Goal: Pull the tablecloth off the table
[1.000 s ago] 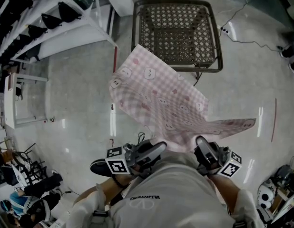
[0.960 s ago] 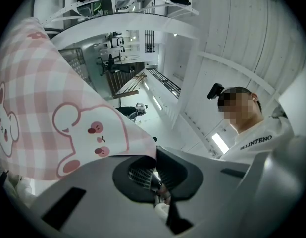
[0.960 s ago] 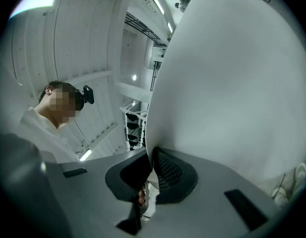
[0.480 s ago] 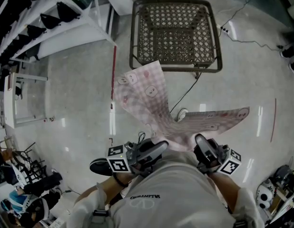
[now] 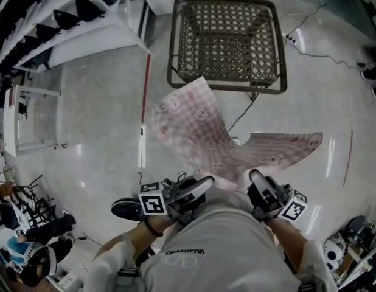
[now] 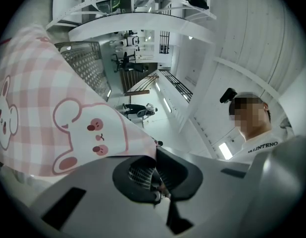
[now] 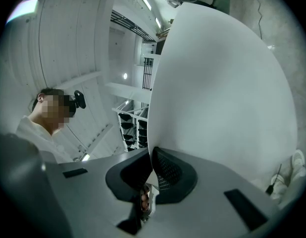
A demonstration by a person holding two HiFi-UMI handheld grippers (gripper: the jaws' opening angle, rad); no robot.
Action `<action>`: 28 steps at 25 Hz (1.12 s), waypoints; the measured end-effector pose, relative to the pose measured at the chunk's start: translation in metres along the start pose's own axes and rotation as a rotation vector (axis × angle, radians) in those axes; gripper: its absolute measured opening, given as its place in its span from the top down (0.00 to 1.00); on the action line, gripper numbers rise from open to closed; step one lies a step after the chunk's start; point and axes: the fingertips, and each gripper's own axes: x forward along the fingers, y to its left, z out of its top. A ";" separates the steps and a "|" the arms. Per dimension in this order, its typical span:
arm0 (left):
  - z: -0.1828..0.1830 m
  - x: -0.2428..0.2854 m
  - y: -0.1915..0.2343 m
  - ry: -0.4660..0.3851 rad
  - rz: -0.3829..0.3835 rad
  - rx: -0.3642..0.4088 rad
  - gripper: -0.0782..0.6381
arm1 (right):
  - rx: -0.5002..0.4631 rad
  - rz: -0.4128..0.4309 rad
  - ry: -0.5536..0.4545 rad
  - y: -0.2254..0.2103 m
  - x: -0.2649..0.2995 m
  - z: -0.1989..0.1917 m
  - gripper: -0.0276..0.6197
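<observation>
The pink checked tablecloth (image 5: pixel 197 123) with rabbit prints hangs in the air between me and the brown wicker table (image 5: pixel 176 41). Its far corner lies near the table's front rim, and the tabletop is bare. My left gripper (image 5: pixel 206 184) is shut on one near edge of the cloth. My right gripper (image 5: pixel 256 178) pinches the other edge, its jaws closing tighter on the fabric. In the left gripper view the printed side of the tablecloth (image 6: pixel 54 113) runs into the gripper (image 6: pixel 155 157). In the right gripper view the pale underside of the tablecloth (image 7: pixel 217 93) rises from the gripper (image 7: pixel 152 157).
White shelving (image 5: pixel 84 23) stands at the upper left and a small white stand (image 5: pixel 20 120) at the left. A black cable (image 5: pixel 243 111) crosses the floor below the table, with another cable (image 5: pixel 322 53) at the right. My black shoe (image 5: pixel 124 208) shows beside the left gripper.
The cloth has slid off the table's front edge toward me and now hangs narrower and lower. Both grippers stay close to my body.
</observation>
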 end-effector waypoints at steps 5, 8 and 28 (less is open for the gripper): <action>-0.009 -0.005 0.014 -0.021 0.046 -0.055 0.89 | 0.050 -0.038 0.032 -0.015 -0.002 -0.005 0.94; -0.011 -0.008 0.017 -0.049 0.055 -0.065 0.89 | 0.065 -0.036 0.064 -0.020 0.001 -0.006 0.94; 0.004 -0.005 0.019 -0.016 0.052 0.023 0.89 | 0.079 -0.040 0.075 -0.021 0.015 -0.006 0.94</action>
